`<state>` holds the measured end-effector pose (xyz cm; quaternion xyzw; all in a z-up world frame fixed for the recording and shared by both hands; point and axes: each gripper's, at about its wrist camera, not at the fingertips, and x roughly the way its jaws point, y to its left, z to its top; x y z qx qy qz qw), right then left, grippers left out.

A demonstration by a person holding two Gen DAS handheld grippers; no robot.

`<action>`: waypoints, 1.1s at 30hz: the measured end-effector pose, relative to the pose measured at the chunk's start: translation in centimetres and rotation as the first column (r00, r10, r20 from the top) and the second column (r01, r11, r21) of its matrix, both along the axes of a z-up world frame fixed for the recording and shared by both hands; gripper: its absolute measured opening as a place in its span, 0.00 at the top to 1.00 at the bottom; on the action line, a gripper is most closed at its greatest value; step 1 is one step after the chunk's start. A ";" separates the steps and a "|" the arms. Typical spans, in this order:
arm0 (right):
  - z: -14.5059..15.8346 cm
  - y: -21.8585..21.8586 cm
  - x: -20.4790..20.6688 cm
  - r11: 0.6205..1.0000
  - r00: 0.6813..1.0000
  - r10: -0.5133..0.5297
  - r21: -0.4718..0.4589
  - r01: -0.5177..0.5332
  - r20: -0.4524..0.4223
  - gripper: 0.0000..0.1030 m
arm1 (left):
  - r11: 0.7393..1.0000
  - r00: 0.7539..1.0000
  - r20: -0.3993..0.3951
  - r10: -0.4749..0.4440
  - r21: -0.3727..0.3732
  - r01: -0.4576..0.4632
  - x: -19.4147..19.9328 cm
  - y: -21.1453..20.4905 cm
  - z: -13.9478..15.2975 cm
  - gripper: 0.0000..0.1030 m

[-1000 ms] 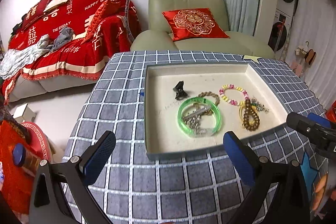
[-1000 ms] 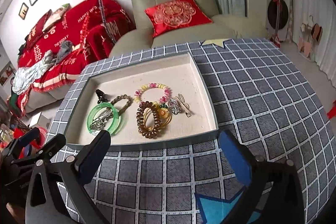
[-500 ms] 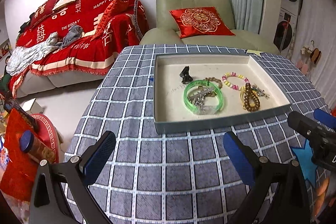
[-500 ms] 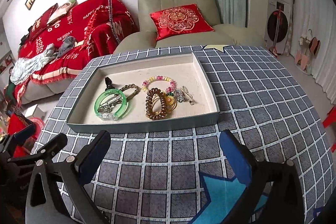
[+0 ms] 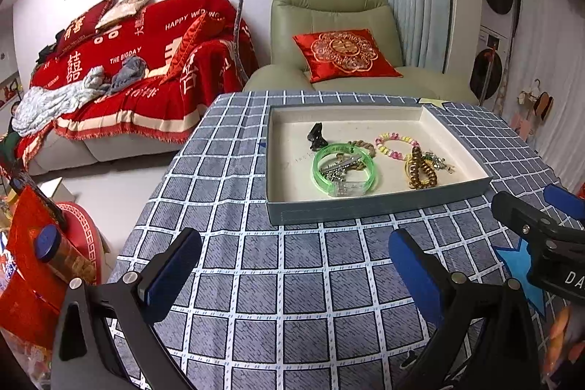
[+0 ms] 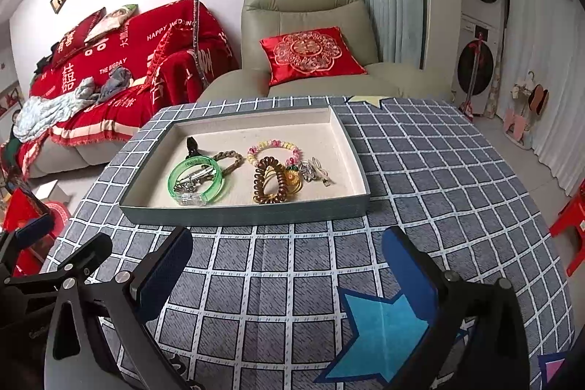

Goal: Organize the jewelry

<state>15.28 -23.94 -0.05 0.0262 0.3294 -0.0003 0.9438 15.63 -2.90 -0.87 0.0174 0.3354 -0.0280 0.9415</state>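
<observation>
A shallow grey tray (image 5: 365, 203) (image 6: 248, 209) on the checked tablecloth holds the jewelry: a green bangle (image 5: 345, 170) (image 6: 195, 180) with silver clips inside, a black clip (image 5: 317, 136), a brown chain bracelet (image 6: 230, 160), a pastel bead bracelet (image 5: 396, 146) (image 6: 274, 150), a brown coil hair tie (image 5: 420, 170) (image 6: 270, 180) and small silver pieces (image 6: 314, 170). My left gripper (image 5: 292, 265) is open and empty, in front of the tray. My right gripper (image 6: 287, 269) is open and empty, also short of the tray; it shows in the left wrist view (image 5: 537, 229).
The table (image 6: 457, 170) is covered by a grey checked cloth with blue star patches (image 6: 384, 328). A green armchair (image 5: 329, 35) with a red cushion stands behind it, a red-covered sofa (image 5: 139, 68) at the left, and red items (image 5: 40, 262) on the floor.
Both grippers have drawn back from the tray and risen; the tray looks farther away. The jewelry has not moved. Both stay open.
</observation>
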 end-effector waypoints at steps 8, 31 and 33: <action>0.6 0.2 -0.2 1.000 1.000 0.007 -0.004 -0.006 0.021 0.00 | 1.000 0.999 0.032 -0.003 0.013 0.003 -0.4 -0.1 0.6 0.00; 0.9 0.5 -0.1 1.000 1.000 0.009 -0.008 -0.009 0.022 0.00 | 1.000 1.000 0.017 0.008 0.013 -0.008 -0.1 0.0 0.4 0.00; 0.9 0.5 -0.1 1.000 1.000 0.009 -0.007 -0.009 0.021 0.00 | 1.000 1.000 0.016 0.007 0.013 -0.007 -0.1 0.0 0.4 0.00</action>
